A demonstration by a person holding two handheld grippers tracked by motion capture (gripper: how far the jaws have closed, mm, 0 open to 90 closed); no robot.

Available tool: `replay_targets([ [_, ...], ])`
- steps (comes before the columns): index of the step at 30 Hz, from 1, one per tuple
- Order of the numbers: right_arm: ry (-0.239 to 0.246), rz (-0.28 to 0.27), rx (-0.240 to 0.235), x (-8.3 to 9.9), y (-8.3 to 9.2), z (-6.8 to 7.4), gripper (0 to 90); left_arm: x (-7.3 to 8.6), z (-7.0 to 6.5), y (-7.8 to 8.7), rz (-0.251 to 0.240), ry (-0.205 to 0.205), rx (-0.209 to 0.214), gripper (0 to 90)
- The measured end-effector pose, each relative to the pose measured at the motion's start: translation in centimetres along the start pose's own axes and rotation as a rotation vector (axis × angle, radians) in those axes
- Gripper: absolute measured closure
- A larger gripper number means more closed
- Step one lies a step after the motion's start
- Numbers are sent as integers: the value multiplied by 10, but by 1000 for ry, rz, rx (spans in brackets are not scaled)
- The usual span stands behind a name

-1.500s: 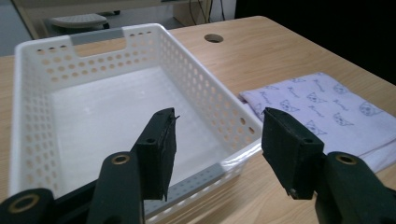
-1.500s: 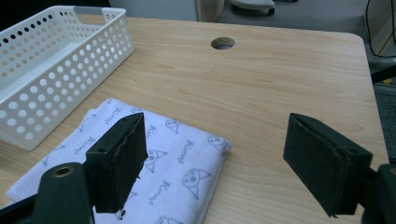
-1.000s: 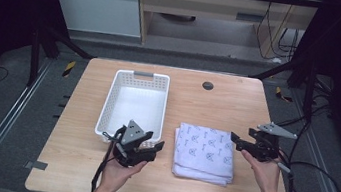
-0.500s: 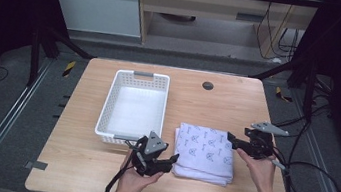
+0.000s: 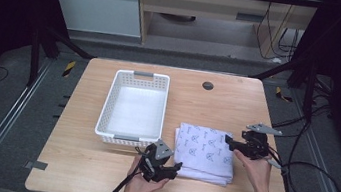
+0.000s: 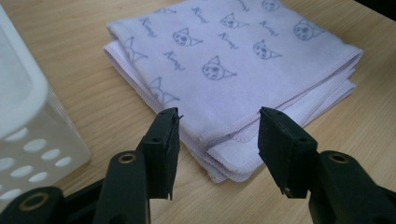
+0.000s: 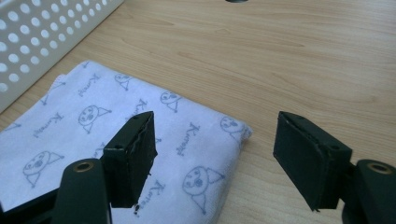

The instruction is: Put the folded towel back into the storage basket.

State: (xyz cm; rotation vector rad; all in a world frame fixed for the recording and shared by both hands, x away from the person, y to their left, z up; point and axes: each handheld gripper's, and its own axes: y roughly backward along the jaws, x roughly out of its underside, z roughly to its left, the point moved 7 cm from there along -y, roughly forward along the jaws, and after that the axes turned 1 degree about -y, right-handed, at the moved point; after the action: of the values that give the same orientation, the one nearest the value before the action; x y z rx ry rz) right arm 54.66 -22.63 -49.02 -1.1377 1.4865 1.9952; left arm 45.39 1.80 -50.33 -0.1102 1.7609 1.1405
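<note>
Nearing folded cloth (image 5: 204,150), left claw (image 5: 174,167) moved right, jaws apart

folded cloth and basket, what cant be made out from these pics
- Folded cloth: its layer count, since the left gripper view shows stacked hems at one corner alone.
- Its printed words: too small in the high view.
- Left gripper: in the high view the hand covers its jaws.
- White basket: cut off by the left gripper view's edge.

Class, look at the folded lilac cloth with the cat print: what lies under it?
Under the folded cloth is the wooden table; its stacked layers show at the near edge in the left gripper view. Anything tucked between or beneath them is covered.
</note>
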Motion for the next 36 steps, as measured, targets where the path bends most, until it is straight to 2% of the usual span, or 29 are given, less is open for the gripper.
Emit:
replay_targets([
  [4, 21, 18, 2, 3, -7, 2, 304, 5, -2, -6, 19, 4, -6, 481],
  [8, 20, 34, 5, 6, -11, 2, 310, 7, -2, -12, 24, 19, -1, 470],
  [13, 31, 38, 11, 8, -17, 2, 320, 9, -2, -21, 21, 40, 5, 441],
  [17, 34, 45, 19, 9, -22, 1, 327, 7, -1, -26, 13, 41, 0, 418],
  [19, 21, 43, 30, 9, -24, -2, 335, 6, 0, -28, 11, 43, -6, 405],
  [21, 2, 35, 12, 10, -26, -2, 344, 4, 2, -30, 2, 55, -9, 394],
  [23, -24, 49, 11, 14, -28, -6, 348, 3, 3, -33, 0, 63, -18, 386],
  [25, -25, 60, 22, 17, -30, -9, 356, 3, 3, -38, 9, 72, -16, 379],
  [27, -33, 66, 14, 19, -31, -9, 367, 4, 3, -43, 9, 91, -7, 377],
  [30, -15, 77, 10, 22, -34, -8, 381, 7, 4, -48, 14, 87, -14, 370],
  [34, -13, 105, 5, 27, -39, -7, 400, 11, 9, -51, 15, 127, 12, 345],
  [36, -18, 105, 2, 27, -41, -6, 406, 14, 9, -52, 19, 120, 9, 342],
])
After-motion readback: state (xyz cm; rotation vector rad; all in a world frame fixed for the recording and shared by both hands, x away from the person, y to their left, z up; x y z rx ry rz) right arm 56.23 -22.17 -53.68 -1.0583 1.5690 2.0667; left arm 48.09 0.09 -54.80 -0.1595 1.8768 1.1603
